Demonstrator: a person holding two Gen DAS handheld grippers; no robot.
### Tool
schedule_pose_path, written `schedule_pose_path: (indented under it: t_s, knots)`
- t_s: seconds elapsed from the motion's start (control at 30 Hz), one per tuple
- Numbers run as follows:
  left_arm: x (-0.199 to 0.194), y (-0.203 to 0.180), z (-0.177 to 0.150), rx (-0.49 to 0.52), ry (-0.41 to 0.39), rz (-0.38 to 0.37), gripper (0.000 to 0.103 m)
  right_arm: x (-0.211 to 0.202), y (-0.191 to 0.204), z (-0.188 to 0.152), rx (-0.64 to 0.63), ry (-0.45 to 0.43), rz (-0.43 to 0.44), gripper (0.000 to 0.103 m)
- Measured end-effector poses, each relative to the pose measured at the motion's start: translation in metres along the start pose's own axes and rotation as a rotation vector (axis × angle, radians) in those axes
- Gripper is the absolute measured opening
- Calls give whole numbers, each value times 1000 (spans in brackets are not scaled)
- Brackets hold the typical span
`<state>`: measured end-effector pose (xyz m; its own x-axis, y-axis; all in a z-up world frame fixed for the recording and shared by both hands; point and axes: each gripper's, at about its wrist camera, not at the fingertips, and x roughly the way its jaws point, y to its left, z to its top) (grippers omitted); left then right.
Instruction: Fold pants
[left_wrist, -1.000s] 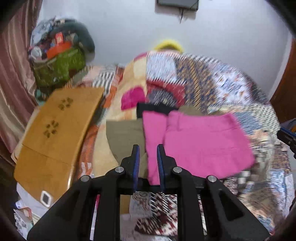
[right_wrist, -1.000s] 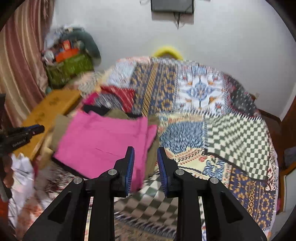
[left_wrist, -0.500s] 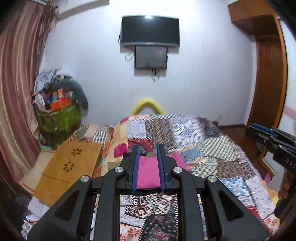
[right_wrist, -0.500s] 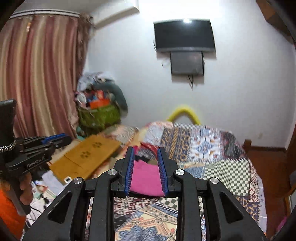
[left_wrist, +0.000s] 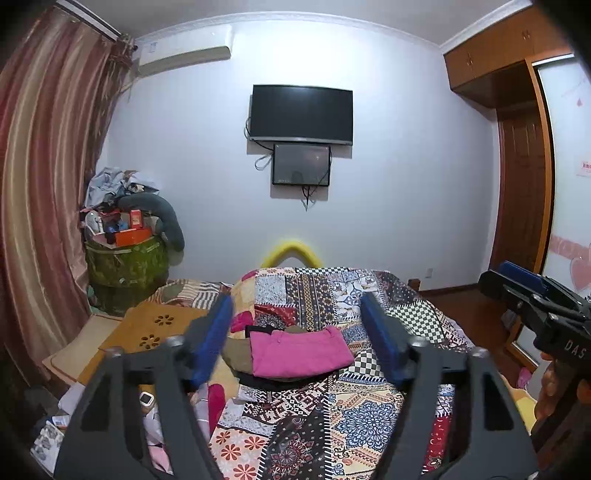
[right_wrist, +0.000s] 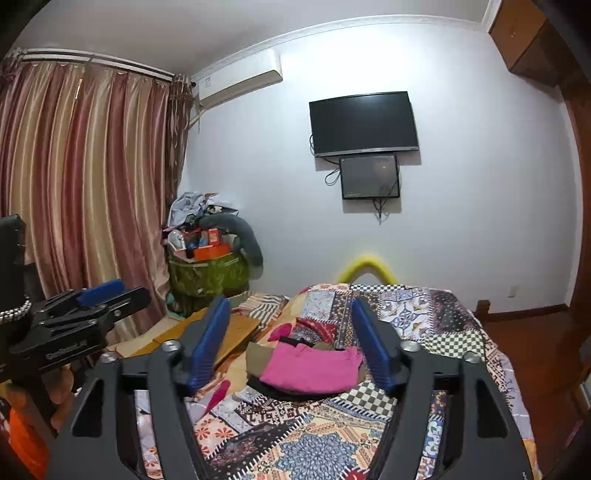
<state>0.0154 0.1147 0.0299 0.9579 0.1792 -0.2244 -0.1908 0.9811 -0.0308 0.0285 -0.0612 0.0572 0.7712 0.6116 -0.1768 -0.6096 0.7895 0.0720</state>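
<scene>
Folded pink pants (left_wrist: 299, 352) lie on top of a small pile of folded olive and black clothes in the middle of the patchwork bed; they also show in the right wrist view (right_wrist: 312, 367). My left gripper (left_wrist: 297, 339) is open and empty, held back from the bed well short of the pile. My right gripper (right_wrist: 290, 345) is open and empty, also held back and above the bed. Each gripper shows at the edge of the other's view: the right one (left_wrist: 532, 306) and the left one (right_wrist: 81, 314).
The patchwork bedspread (left_wrist: 332, 413) fills the foreground. A wooden board (left_wrist: 155, 332) lies left of the bed. A green hamper (left_wrist: 125, 266) heaped with things stands by the curtain (right_wrist: 85, 184). A TV (left_wrist: 301, 112) hangs on the far wall, a wardrobe (left_wrist: 517, 147) at right.
Both grippers have pulled up and back from the pink pants, which stay on the pile. Both sets of jaws have gone from nearly shut to wide open.
</scene>
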Motion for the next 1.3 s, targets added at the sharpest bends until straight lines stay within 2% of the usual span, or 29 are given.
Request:
schedule_pose_path:
  t_s: [0.1,0.27,0.33,1.3]
  knots:
    - [-12,-4,-3,21,-35,19,100,-7,3,0,-3,-12,-12,85]
    - [-17,-6,-6,18,-33,11,102,-10,4,-2,-1,-4,-24,91]
    - [-18,-6,-7,18,-33,11,102,-10,3,-2,11,-6,-31,102]
    - [-3,-6,-16,1,2,-1,103,-19,3,-15,6,22,-77,103]
